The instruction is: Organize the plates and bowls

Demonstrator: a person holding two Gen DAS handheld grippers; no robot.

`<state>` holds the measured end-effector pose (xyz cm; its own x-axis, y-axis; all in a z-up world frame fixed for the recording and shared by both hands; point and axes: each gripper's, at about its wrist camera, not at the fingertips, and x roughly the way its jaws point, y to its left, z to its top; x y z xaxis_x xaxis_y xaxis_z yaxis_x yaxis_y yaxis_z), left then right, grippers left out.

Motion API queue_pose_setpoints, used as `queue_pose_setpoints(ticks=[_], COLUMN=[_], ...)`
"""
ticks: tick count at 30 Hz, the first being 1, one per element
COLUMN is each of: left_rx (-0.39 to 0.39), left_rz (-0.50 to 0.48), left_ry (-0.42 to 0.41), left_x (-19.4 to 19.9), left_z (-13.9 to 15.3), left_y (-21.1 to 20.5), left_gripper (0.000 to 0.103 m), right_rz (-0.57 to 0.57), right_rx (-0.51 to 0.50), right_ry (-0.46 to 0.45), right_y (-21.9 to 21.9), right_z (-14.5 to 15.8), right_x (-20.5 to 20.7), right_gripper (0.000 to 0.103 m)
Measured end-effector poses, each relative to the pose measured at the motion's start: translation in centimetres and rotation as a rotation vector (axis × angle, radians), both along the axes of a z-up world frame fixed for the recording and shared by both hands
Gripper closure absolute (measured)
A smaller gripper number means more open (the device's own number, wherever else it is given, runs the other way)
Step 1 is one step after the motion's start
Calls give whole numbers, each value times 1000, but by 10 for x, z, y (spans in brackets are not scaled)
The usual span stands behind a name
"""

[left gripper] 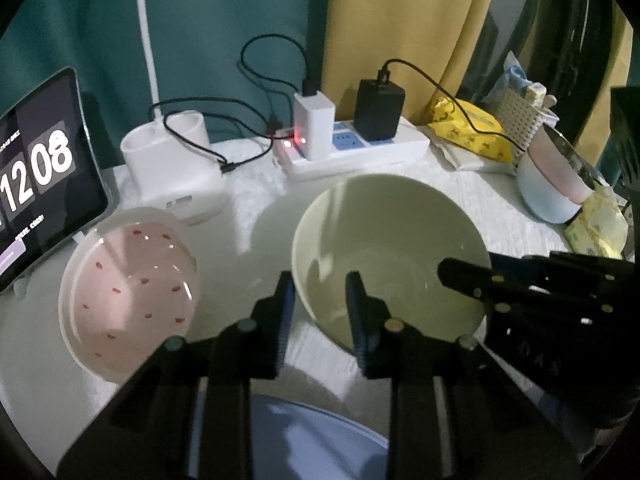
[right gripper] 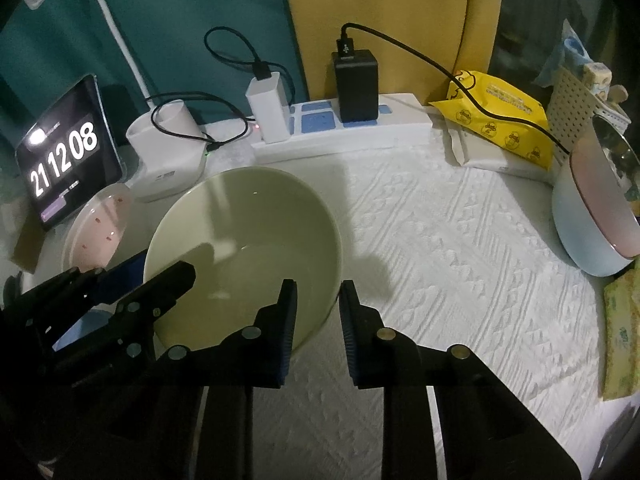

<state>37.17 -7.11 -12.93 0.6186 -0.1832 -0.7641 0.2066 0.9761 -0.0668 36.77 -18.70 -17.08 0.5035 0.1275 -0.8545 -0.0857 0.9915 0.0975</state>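
Note:
A pale green bowl [left gripper: 384, 240] [right gripper: 240, 232] sits mid-table on the white cloth. My left gripper [left gripper: 320, 300] [right gripper: 148, 276] is closed narrowly over its left rim, one finger outside and one inside. On the opposite rim my right gripper [right gripper: 318, 308] [left gripper: 468, 280] grips the same way, with the wall between its pads. Left of the green bowl lies a pink bowl with red specks [left gripper: 128, 292] [right gripper: 100, 232]. Part of a blue plate [left gripper: 288, 436] shows under my left gripper. A blue-and-pink bowl [left gripper: 552, 188] [right gripper: 592, 232] stands at the far right.
Along the back edge stand a tablet showing a clock [right gripper: 68, 152], a white lamp base [right gripper: 168, 160] and a power strip with chargers and cables [right gripper: 340, 132]. A yellow wipes pack [right gripper: 496, 112] and a yellow-green packet [right gripper: 620, 340] lie at the right. White cloth [right gripper: 460, 260] covers the table.

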Motion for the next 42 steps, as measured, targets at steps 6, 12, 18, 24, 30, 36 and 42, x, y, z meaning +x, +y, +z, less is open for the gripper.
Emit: queue_pose_setpoints(ticks=[6,12,18,24,30,36,42], left_rx=[-3,-11,-16,-17,-18,-12,-6], left_rz=[6,6,1,-8,-25,-42,-57], left_ry=[-21,-55,-85,-114,-139,-153,-171], left_x=[-8,-18,-29,-43,-59,-74,-93], left_z=[9,21,37,51,65,72,80], left_y=[3,5,5,2,-2,-8,-13], left_gripper=[76,76,76,76,76,76,76], right_rz=[8,9,5,2,-4,-19,-26], right_rx=[-1,25,32,34,31,37,40], right_ry=[-27,-56,-83,-113,-140,-156,-164], right_y=[3,2,2,-1,-5,-10,-15], right_z=[7,22,36,50,65,76,83], right_x=[-9,-17,-28,-43,-60,-76,-91], right_gripper=[80,80,80,80,80,80,80])
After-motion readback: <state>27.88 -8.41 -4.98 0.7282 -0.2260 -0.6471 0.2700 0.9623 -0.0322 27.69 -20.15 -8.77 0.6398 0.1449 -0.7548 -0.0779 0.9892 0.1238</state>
